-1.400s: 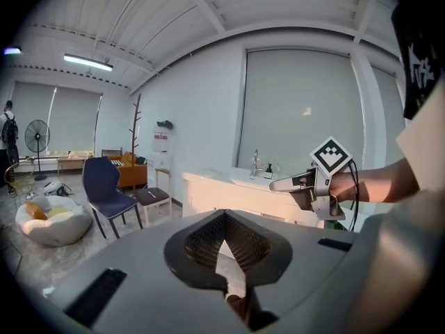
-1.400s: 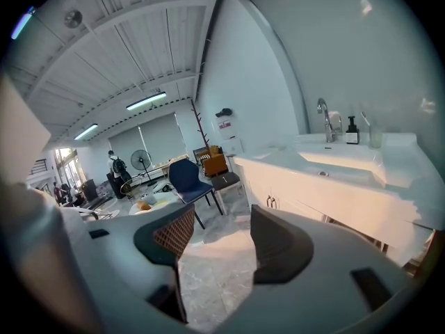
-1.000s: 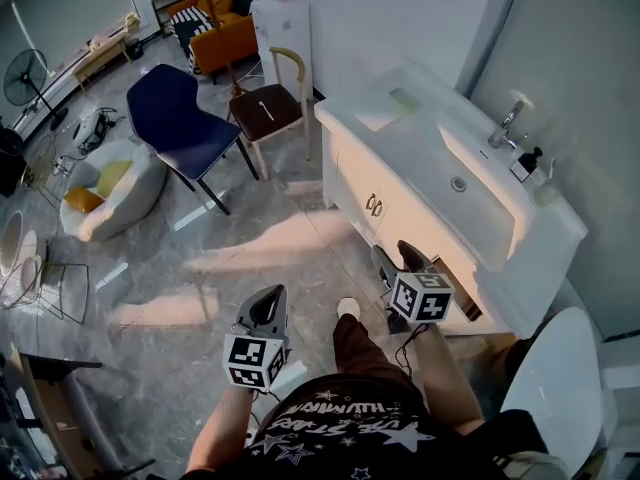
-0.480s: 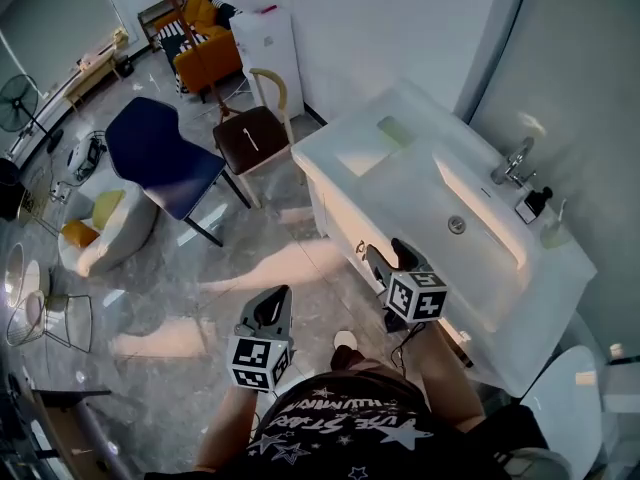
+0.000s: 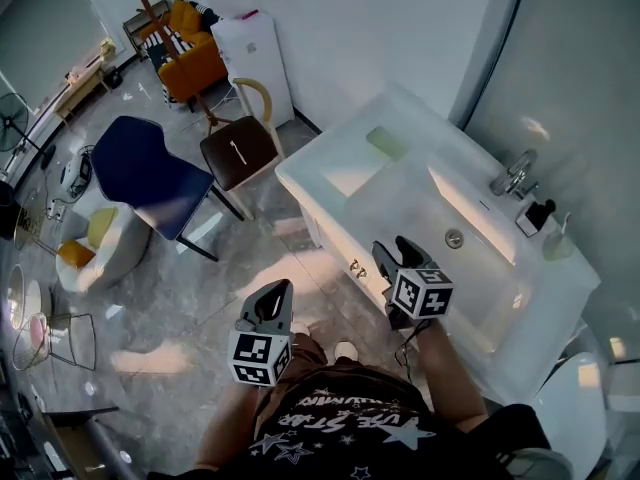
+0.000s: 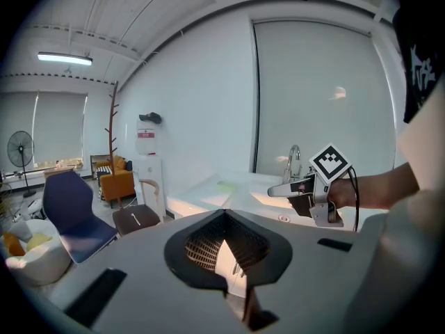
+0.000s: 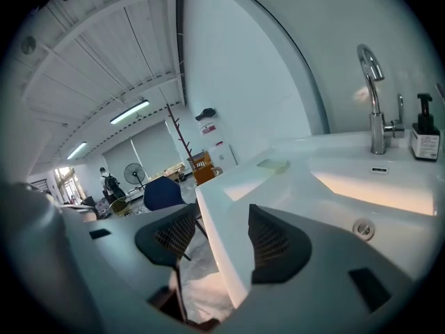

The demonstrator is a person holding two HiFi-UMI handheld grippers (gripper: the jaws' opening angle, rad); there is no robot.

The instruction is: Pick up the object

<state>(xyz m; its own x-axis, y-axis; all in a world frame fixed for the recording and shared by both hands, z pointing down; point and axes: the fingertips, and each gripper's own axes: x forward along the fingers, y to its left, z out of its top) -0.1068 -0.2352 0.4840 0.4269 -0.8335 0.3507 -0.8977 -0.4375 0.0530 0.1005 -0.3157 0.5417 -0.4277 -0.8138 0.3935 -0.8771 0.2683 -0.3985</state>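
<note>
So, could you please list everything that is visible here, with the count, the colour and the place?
Sink cabinet: 1, white, right of centre, against the wall
Tap: 1, silver, behind the basin
Soap bottle: 1, dark, right of the tap
Flat pad: 1, pale green, far end of the countertop
Blue chair: 1, dark blue, on the floor at left
Brown chair: 1, brown seat and pale frame, beside the blue chair
Sofa: 1, orange, far corner
Low seat: 1, white with a yellow cushion, left
Left gripper: 1, grey, jaws together, empty
Right gripper: 1, grey, jaws apart and closing, nothing gripped, at the sink cabinet's front
</note>
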